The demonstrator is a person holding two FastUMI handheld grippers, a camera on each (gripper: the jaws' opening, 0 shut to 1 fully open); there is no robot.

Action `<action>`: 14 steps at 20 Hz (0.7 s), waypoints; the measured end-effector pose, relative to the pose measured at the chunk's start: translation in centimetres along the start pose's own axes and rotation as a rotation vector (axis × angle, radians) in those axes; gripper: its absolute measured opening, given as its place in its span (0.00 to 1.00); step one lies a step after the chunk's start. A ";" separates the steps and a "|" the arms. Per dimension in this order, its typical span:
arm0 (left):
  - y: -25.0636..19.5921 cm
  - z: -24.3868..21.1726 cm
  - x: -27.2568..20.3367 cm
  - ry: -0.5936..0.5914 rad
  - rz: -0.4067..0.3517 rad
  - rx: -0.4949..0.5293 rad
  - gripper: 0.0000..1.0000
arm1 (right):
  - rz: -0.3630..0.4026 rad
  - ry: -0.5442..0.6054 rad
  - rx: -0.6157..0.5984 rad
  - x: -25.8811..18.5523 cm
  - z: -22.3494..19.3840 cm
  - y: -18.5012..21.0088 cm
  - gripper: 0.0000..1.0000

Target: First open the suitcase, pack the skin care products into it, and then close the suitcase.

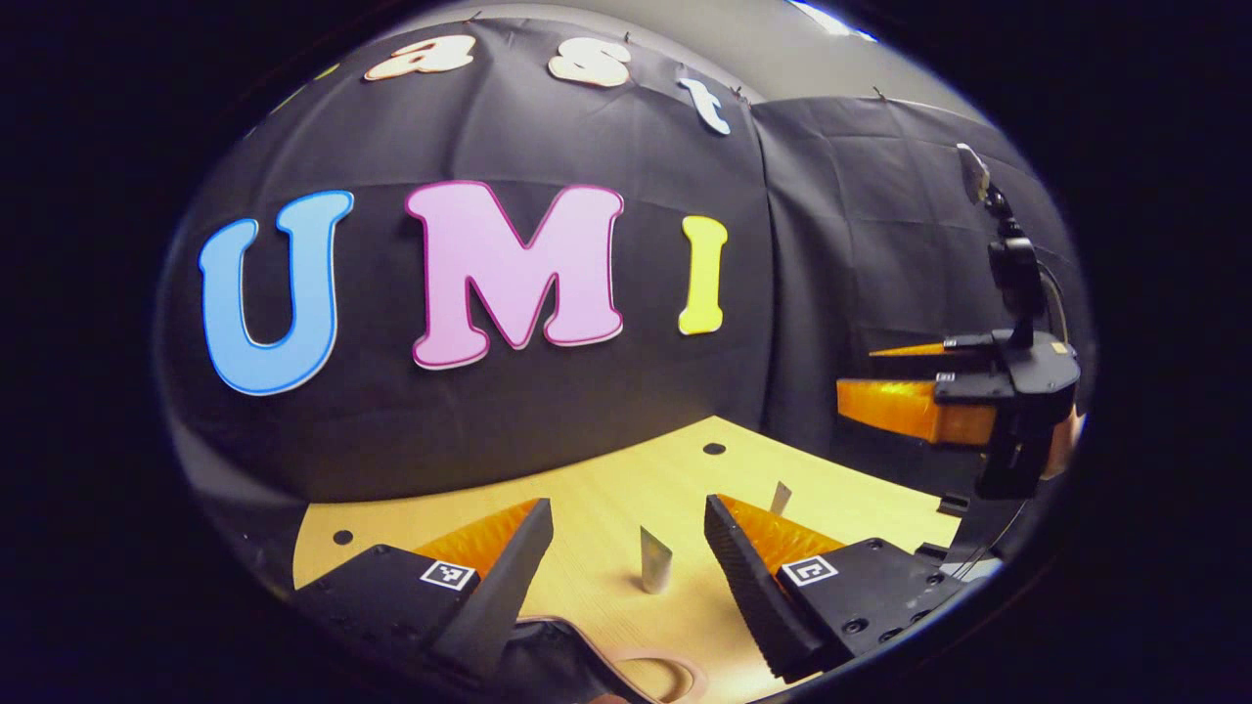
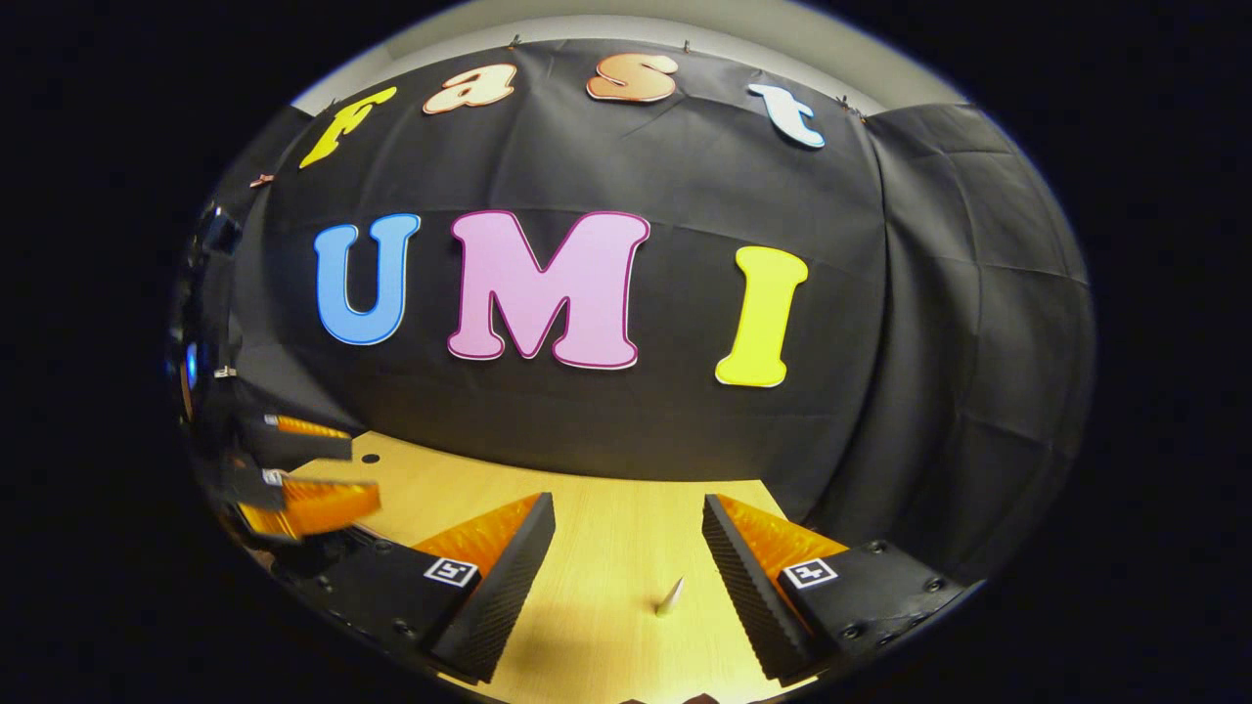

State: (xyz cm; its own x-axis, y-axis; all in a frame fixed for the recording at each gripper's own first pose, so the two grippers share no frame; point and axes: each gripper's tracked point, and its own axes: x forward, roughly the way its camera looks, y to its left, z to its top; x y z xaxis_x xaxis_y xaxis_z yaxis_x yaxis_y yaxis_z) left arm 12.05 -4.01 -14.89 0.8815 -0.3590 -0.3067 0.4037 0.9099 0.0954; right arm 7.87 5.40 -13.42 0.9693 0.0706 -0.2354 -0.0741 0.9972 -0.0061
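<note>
In the left gripper view, the left gripper [image 1: 628, 548] hangs above the wooden table [image 1: 626, 479] with its fingers spread wide apart and nothing between them. Just past them, between the tips, a small silvery tube [image 1: 656, 561] stands upright on the table, and a second small tube [image 1: 781, 497] stands farther right. At the near edge lies a dark suitcase [image 1: 548, 655] with a pinkish handle loop. Far right, the right gripper [image 1: 880, 376] hovers, fingers apart. In the right gripper view, its fingers stand apart and empty, above a tube tip [image 2: 670, 596].
</note>
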 end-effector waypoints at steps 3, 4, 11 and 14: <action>-1.5 -5.2 4.3 0.103 0.017 -0.008 0.98 | -0.013 0.002 0.009 1.2 -1.1 -2.5 0.96; -1.8 -7.0 6.1 0.143 0.026 0.004 0.98 | -0.007 0.008 0.022 1.8 -1.6 -3.1 0.96; -2.3 -18.0 16.2 0.348 0.112 -0.008 0.98 | 0.013 0.164 0.083 5.1 -10.6 -7.3 0.96; -1.4 -19.8 19.4 0.391 0.151 0.000 0.98 | 0.024 0.233 0.073 5.7 -14.1 -8.5 0.96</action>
State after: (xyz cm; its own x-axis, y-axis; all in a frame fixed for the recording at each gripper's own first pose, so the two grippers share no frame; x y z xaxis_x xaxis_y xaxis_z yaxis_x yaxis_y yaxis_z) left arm 23.75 -8.13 -39.76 0.7715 -0.1156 -0.6257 0.2772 0.9462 0.1670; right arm 10.69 -3.03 -28.38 0.8865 0.0952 -0.4528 -0.0710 0.9950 0.0702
